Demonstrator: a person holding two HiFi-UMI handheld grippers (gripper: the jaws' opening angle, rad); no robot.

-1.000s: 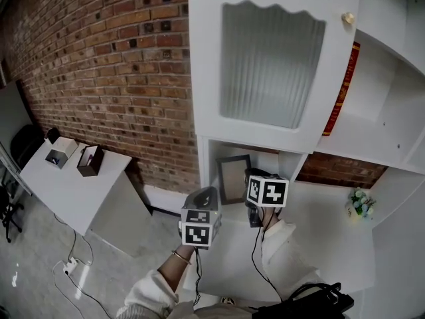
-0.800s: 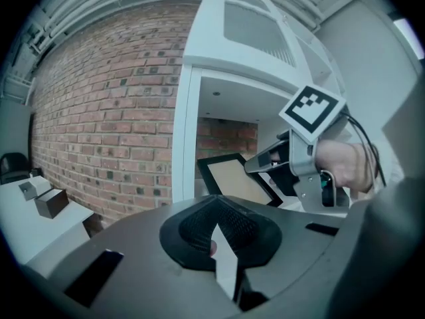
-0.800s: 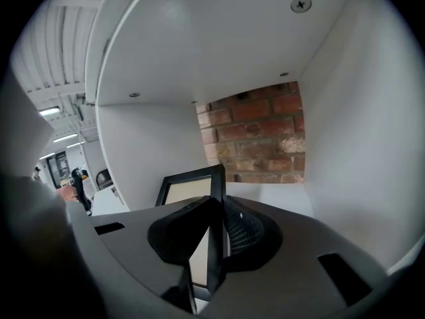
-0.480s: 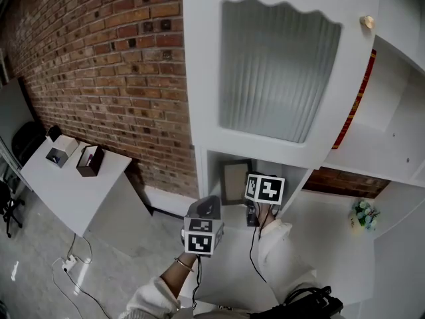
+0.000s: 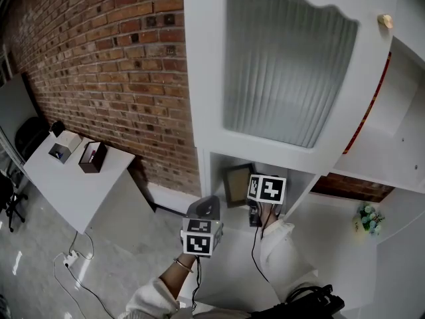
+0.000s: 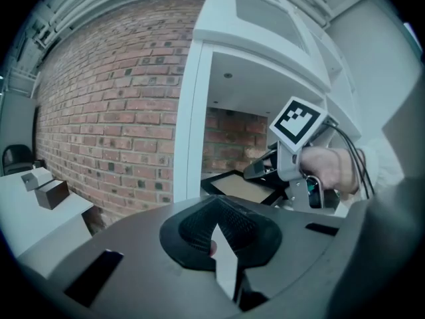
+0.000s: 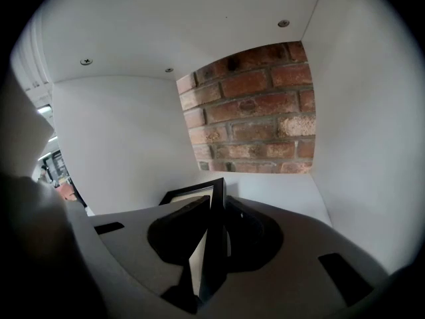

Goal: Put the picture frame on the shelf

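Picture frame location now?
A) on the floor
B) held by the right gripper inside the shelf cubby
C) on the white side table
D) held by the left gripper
B: the right gripper has its fingers closed on the picture frame edge, with the white shelf walls around it.

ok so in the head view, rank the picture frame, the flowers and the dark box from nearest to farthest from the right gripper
1. picture frame: clamped in the right gripper, just to its left.
2. flowers: off to the right, on the same white shelf.
3. dark box: far left, on the white table by the brick wall.
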